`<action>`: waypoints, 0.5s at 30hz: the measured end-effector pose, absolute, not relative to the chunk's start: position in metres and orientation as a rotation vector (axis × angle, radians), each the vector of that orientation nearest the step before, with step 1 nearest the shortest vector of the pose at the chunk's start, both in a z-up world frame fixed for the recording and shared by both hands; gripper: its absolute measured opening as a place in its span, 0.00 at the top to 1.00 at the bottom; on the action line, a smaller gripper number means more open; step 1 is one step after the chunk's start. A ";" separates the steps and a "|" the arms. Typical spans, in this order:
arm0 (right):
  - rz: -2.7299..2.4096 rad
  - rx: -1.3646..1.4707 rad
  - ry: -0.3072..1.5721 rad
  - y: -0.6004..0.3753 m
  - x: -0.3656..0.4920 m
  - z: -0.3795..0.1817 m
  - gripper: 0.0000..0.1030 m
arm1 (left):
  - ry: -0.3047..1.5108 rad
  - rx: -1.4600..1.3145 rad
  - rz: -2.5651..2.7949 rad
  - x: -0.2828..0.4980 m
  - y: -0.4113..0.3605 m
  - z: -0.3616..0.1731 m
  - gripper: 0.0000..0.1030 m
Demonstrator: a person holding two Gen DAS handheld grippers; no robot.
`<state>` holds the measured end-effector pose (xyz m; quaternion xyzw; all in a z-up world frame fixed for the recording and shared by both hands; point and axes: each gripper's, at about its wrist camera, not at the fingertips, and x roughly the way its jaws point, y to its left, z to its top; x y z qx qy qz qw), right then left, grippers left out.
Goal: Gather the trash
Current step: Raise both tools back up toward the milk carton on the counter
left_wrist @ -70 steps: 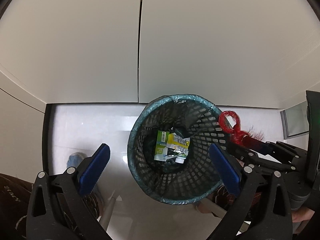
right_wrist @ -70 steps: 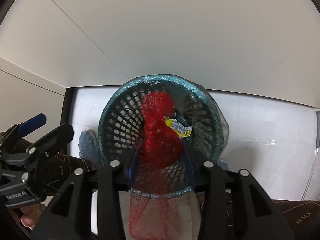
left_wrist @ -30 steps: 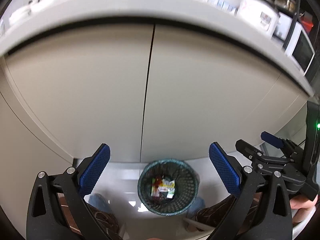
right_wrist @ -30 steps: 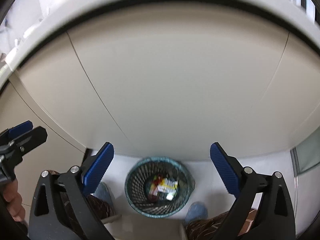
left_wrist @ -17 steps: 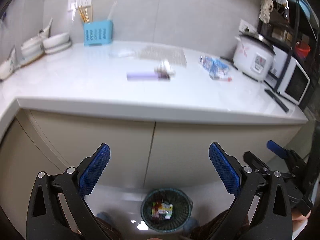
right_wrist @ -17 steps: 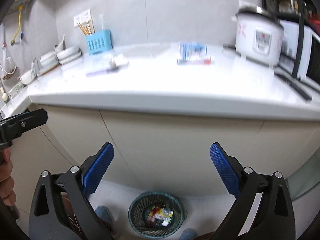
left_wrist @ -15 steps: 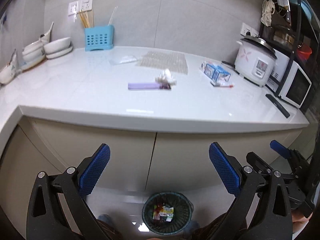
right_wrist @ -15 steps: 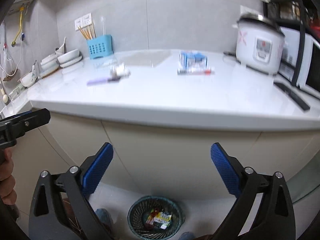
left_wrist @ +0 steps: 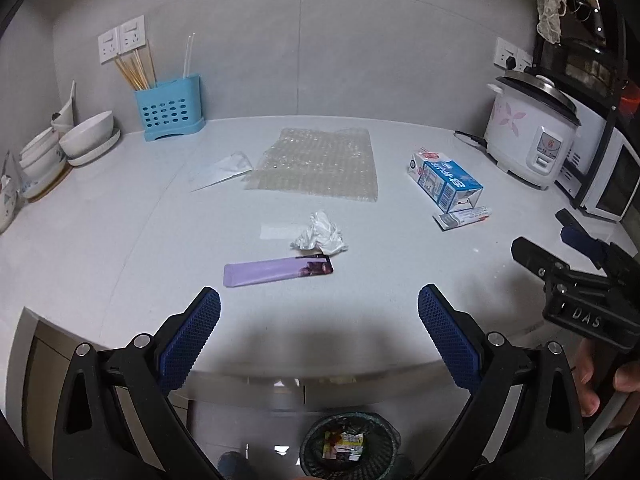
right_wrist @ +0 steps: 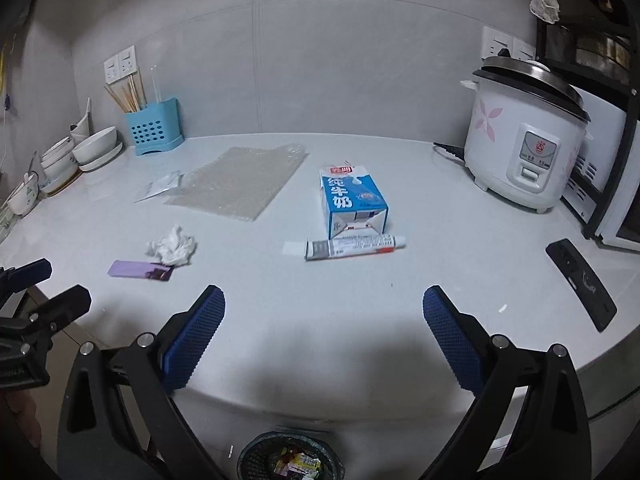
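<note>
Trash lies on the white counter (left_wrist: 100, 240): a purple wrapper (left_wrist: 278, 271), a crumpled tissue (left_wrist: 320, 236), a bubble-wrap sheet (left_wrist: 316, 164), a clear plastic bag (left_wrist: 224, 170), a blue milk carton (left_wrist: 446, 180) and a squeezed tube (left_wrist: 464, 216). My left gripper (left_wrist: 318, 334) hangs open above the counter's front edge, just short of the wrapper. My right gripper (right_wrist: 322, 334) is open too, with the tube (right_wrist: 354, 247) and carton (right_wrist: 352, 200) ahead of it. The mesh bin (left_wrist: 350, 446) stands on the floor below, holding wrappers.
A rice cooker (right_wrist: 524, 148) and a microwave (left_wrist: 612, 176) stand at the right, with a black remote (right_wrist: 582, 284) near the edge. Stacked bowls (left_wrist: 80, 140) and a blue utensil holder (left_wrist: 168, 112) sit at the back left. A hand (left_wrist: 604, 392) holds the right gripper.
Both grippers have risen from the bin on the floor to counter height. The red net bag that the right gripper held 2.3 s ago is gone from its jaws.
</note>
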<state>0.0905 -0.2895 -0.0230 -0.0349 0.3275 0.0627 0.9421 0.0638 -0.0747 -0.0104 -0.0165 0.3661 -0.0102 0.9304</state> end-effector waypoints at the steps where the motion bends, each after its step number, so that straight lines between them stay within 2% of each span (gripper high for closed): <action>1: 0.122 -0.076 0.679 -0.290 0.104 -0.022 0.07 | 0.764 -0.038 -0.018 0.073 -0.073 -0.013 0.05; 15: 0.043 -0.125 0.824 -0.289 0.248 -0.042 0.07 | 0.920 -0.034 0.012 0.174 -0.074 -0.058 0.06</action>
